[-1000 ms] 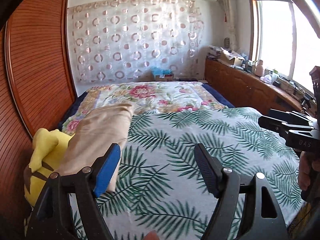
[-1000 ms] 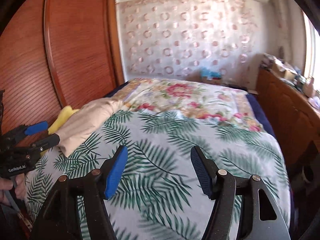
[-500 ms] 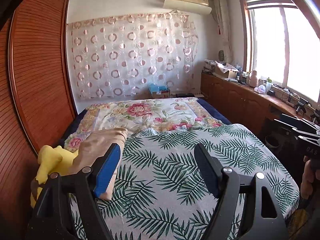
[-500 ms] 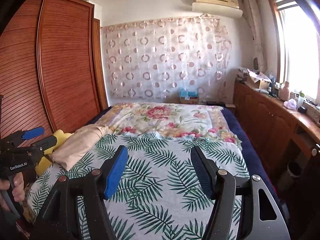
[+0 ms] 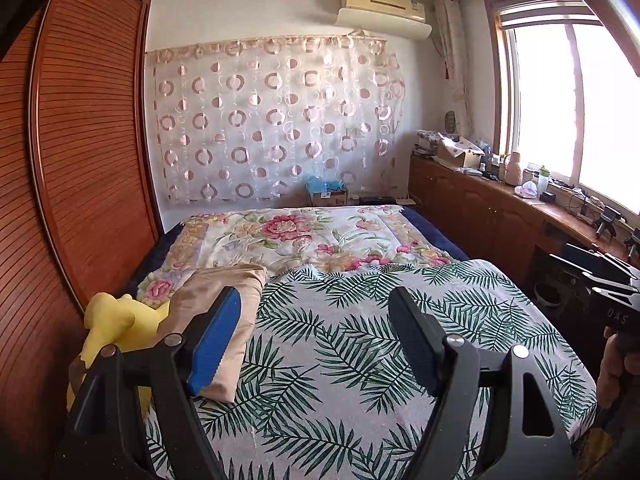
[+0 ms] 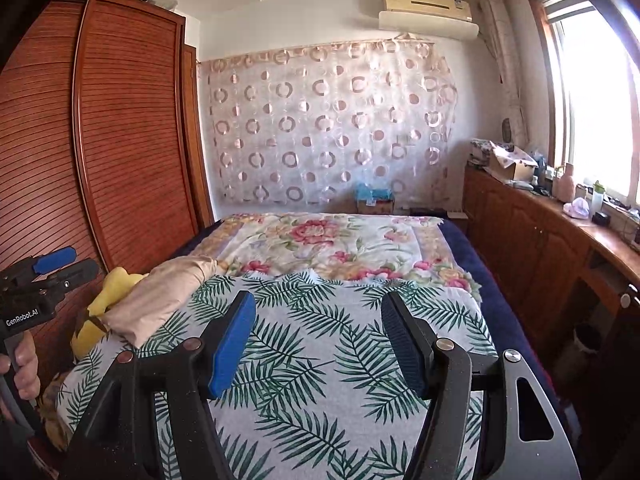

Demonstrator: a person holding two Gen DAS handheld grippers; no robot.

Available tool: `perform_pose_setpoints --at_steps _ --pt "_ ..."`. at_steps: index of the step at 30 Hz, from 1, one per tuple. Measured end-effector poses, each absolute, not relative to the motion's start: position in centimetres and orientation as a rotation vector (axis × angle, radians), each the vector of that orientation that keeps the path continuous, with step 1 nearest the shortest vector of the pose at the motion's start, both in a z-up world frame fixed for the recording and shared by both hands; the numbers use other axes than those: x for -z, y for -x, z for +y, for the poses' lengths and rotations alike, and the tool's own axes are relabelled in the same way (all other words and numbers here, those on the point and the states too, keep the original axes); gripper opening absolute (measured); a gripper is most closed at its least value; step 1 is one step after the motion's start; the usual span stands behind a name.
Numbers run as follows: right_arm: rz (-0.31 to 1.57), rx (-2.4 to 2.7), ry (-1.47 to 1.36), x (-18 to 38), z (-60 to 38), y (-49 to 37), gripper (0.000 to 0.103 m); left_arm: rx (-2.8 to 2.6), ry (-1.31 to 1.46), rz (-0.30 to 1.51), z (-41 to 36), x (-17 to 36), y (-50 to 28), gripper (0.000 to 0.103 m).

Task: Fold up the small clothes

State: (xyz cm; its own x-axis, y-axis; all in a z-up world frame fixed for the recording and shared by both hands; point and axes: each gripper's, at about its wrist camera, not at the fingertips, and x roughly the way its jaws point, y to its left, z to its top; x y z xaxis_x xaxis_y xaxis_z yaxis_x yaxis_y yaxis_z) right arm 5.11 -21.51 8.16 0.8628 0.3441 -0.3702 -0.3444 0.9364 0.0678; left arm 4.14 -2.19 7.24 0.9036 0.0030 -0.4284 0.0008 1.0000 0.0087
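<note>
Your left gripper (image 5: 314, 338): jaws wide, nothing between them, poised above palm-leaf sheet (image 5: 360, 360). Your right gripper (image 6: 318, 344): same, wide and empty over that sheet. Folded beige garment (image 5: 224, 308) lies at sheet's left edge, touching yellow plush toy (image 5: 116, 320) beside wardrobe (image 5: 80, 140). Floral quilt (image 5: 300, 236) beyond. Cardboard box (image 5: 326, 196) at wall holds something blue. Compared with a second ago, both views tilted up: ceiling and air conditioner (image 5: 384, 14) now visible, bed lower in frame.
</note>
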Motion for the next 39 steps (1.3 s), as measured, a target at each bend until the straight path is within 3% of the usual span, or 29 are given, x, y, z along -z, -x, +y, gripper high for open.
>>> perform_pose_setpoints --at_steps 39 --pt "0.382 -0.357 0.003 -8.29 -21.96 -5.71 0.067 -0.004 -0.012 0.432 -2.12 -6.94 -4.01 0.077"
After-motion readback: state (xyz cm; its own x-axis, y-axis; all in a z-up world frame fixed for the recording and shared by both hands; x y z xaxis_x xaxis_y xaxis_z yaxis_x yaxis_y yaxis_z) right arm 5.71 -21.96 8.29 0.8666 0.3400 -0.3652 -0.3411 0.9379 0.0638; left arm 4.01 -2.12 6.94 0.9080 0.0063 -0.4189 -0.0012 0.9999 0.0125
